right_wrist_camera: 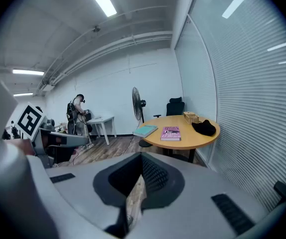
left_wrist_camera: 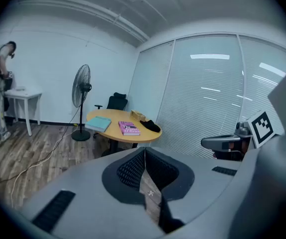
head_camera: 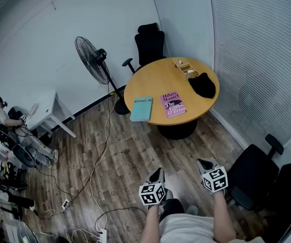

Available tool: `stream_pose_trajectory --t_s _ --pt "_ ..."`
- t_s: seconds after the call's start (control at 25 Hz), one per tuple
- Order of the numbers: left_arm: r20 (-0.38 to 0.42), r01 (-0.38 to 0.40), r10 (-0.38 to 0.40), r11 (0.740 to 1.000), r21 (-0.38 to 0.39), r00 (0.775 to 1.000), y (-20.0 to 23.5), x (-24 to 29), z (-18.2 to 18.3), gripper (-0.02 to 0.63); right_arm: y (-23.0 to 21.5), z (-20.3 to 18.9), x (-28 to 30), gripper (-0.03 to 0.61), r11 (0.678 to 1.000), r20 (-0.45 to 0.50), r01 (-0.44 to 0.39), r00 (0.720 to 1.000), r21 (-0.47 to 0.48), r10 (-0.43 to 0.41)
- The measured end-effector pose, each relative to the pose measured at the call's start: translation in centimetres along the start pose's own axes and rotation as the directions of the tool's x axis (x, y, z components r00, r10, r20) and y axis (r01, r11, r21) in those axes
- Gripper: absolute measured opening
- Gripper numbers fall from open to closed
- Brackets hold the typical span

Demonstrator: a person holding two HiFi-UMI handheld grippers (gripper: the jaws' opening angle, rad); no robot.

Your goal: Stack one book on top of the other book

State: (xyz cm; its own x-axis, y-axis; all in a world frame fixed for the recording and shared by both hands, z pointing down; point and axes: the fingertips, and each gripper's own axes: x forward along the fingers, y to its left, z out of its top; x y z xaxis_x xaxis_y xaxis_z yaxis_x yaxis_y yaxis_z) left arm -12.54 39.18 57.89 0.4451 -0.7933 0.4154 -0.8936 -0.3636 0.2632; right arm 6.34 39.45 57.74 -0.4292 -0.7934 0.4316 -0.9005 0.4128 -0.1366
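Wood-topped round counter (head_camera: pixel 155 80) carries both books; my two sets of jaws are shut and empty.
Head view: I see the teal book (head_camera: pixel 142 108) and the pink book (head_camera: pixel 173 104) lying flat side by side, near but apart, just above centre frame, with a black bundle (head_camera: pixel 203 85) and a small wooden box (head_camera: pixel 185 68) up-right of them; my left gripper (head_camera: pixel 157 173) and right gripper (head_camera: pixel 203 163) hang at bottom centre, well apart from the counter. Left gripper view: jaws pressed together, nothing between them, books small left of centre. Right gripper view: jaws together, nothing held, books just right of centre.
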Motion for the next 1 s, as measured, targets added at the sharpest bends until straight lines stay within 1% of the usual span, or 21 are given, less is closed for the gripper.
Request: stream_pose_trajectory --t_s 0.08,0.2,0.4,0.52,0.6,0.68,0.88,1.0 --pt "-0.010 -0.012 0.012 1.000 -0.002 1.000 -0.1 -0.3 -0.6 0.029 -0.1 -0.1 -0.2 0.020 1.000 0.004 -0.009 1.000 0.006 0.009" --pt "-0.008 -0.028 0.028 0.999 0.022 1.000 -0.4 -1.1 -0.9 0.029 -0.2 -0.1 -0.3 0.020 1.000 0.010 -0.016 1.000 0.010 0.016" --pt "0.009 -0.078 0.078 0.995 0.063 0.997 0.9 -2.3 -0.5 0.029 0.1 0.1 0.5 0.020 1.000 0.012 -0.002 1.000 -0.023 0.002" --pt "0.009 -0.114 0.114 0.993 0.029 0.993 2.5 -2.4 -0.8 0.029 0.1 0.1 1.3 0.020 1.000 0.022 -0.018 1.000 0.004 0.018" --pt "0.005 -0.122 0.122 0.992 0.018 0.993 3.1 -2.0 -0.9 0.029 -0.3 0.2 2.0 0.020 0.999 0.026 -0.028 0.999 0.026 0.028" --pt "0.000 -0.123 0.123 0.992 0.030 0.992 3.5 -1.4 -0.7 0.029 -0.8 0.3 2.8 0.020 0.998 0.030 -0.034 0.999 0.048 0.032" --pt "0.019 -0.136 0.135 0.991 0.011 0.991 5.1 1.2 1.6 0.029 -2.0 1.6 5.0 0.020 0.998 0.025 -0.044 0.999 0.046 0.043" --pt "0.016 -0.127 0.127 0.992 0.009 0.992 5.3 3.5 2.6 0.029 -3.4 2.4 6.4 0.020 0.998 0.020 -0.039 0.999 0.056 0.038"
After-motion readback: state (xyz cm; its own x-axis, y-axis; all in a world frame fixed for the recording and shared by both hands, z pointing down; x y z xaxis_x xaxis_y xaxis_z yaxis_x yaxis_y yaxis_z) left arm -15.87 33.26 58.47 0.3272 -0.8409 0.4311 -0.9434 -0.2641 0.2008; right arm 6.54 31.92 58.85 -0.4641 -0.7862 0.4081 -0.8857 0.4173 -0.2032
